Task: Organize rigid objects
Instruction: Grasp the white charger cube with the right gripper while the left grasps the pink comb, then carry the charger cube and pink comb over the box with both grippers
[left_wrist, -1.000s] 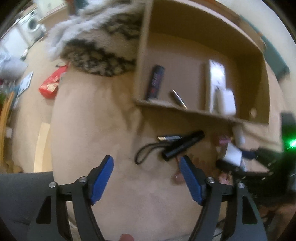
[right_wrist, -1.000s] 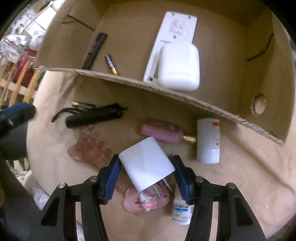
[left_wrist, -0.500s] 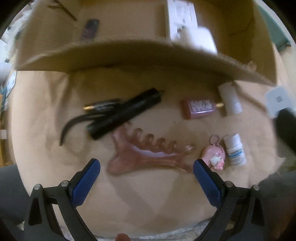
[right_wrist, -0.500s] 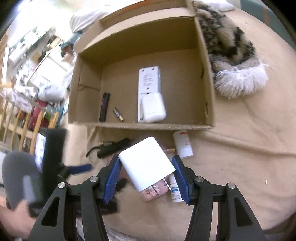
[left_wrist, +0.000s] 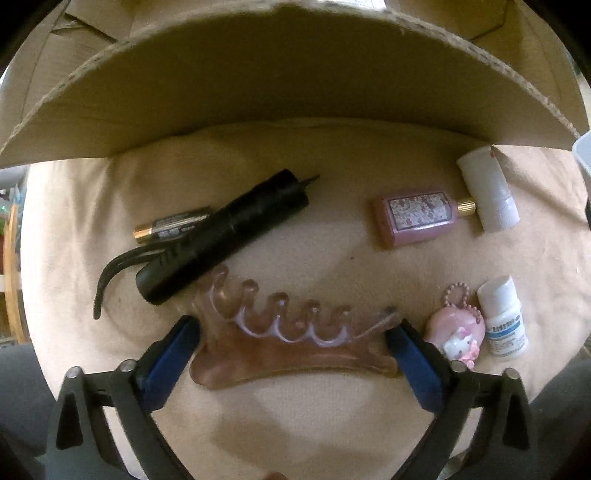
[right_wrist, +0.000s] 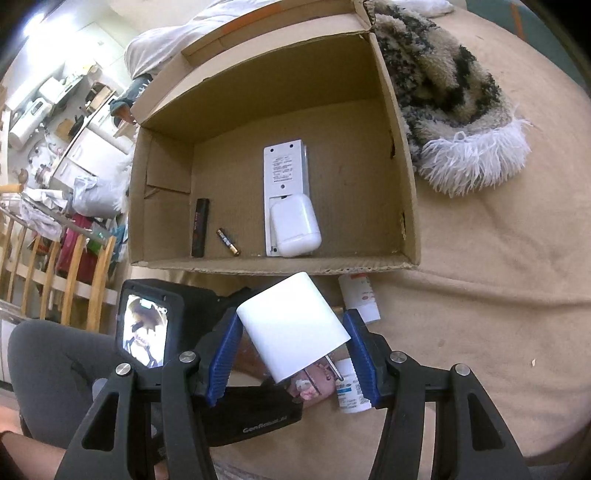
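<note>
The jaws of the left gripper (left_wrist: 293, 345) are standing spread, one blue pad (left_wrist: 173, 354) at each end of a translucent brownish-pink comb-shaped massage tool (left_wrist: 291, 350) with wavy teeth; whether the pads are touching it yet is unclear. The jaws of the right gripper (right_wrist: 291, 354) are pinching a white cube-shaped wall charger (right_wrist: 293, 326), its metal prongs pointing back toward the handle.

The open brown cardboard box (right_wrist: 402, 177) is serving as the landmark. The massage tool is lying on tan cloth (left_wrist: 295, 424) in front of the box's near wall, teeth pointing toward the box. The charger is being held in the air just in front of that same wall.

Squeezing the massage tool across its long ends looks risky, since the piece seems smooth and hard and could pop out; closing slowly and evenly should help. The charger probably needs lifting over the near wall before release.

In front of the box are also lying a black cylindrical flashlight (left_wrist: 225, 234), a pink rectangular perfume bottle (left_wrist: 417, 219) and a small white pill bottle (left_wrist: 504, 319). Inside the box are resting a white remote control (right_wrist: 284, 171) and a white earbud case (right_wrist: 295, 225).
</note>
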